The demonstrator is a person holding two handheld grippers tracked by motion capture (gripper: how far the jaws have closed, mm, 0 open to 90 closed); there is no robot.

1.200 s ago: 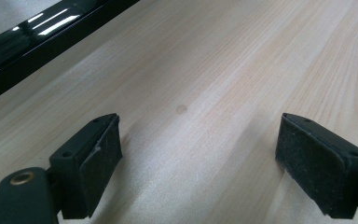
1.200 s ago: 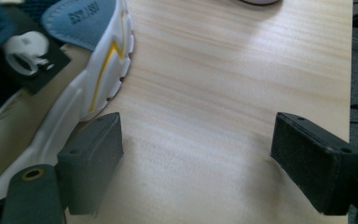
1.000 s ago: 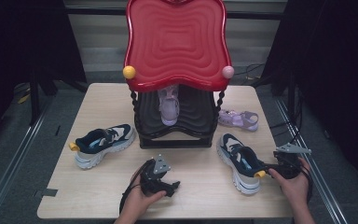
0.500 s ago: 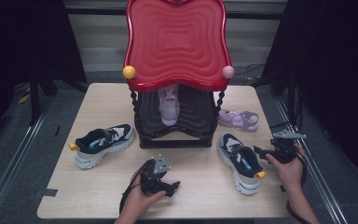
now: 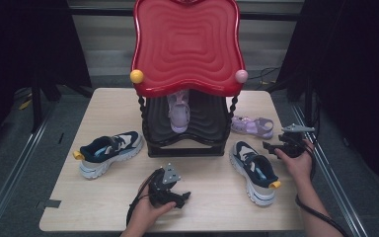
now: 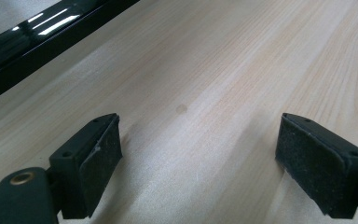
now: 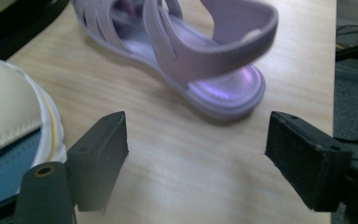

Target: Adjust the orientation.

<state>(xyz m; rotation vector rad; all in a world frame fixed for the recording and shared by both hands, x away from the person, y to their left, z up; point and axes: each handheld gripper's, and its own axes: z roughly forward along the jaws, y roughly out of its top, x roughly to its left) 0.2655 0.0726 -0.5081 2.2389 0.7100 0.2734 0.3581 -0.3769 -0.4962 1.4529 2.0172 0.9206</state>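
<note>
Lying at the left of the pale wooden surface [image 5: 103, 207], a navy and white sneaker [image 5: 107, 152] with a yellow heel tab points its toe toward the centre. Near the front edge, the person's left hand [image 5: 145, 213] rests on the surface holding the left tongs [image 5: 185, 197], whose jaws stand wide apart with nothing between them; the left gripper view shows bare wood grain [image 6: 205, 93] under the two black pads [image 6: 100, 163]. Behind that hand a black two-step stand [image 5: 187, 133] carries a red wavy panel [image 5: 186, 44] with a yellow ball [image 5: 136, 76] and a pink ball [image 5: 241, 76] at its lower corners, and a lilac sandal [image 5: 179, 112] sits on the stand beneath the panel. Right of the stand, a second navy and white sneaker [image 5: 255, 172] lies with its heel toward the person. Beyond its toe, a second lilac sandal [image 5: 251, 126] lies flat on the surface near the right edge. The right tongs [image 5: 266, 145], held in the right hand [image 5: 296, 160], point at that sandal from just beside it; their jaws are open, have just been closing a little, and hold nothing. The right gripper view shows the sandal's heel strap [image 7: 214, 42] just ahead of the pads [image 7: 102, 158], not touching them, with the sneaker's toe [image 7: 14, 121] at the left.
</note>
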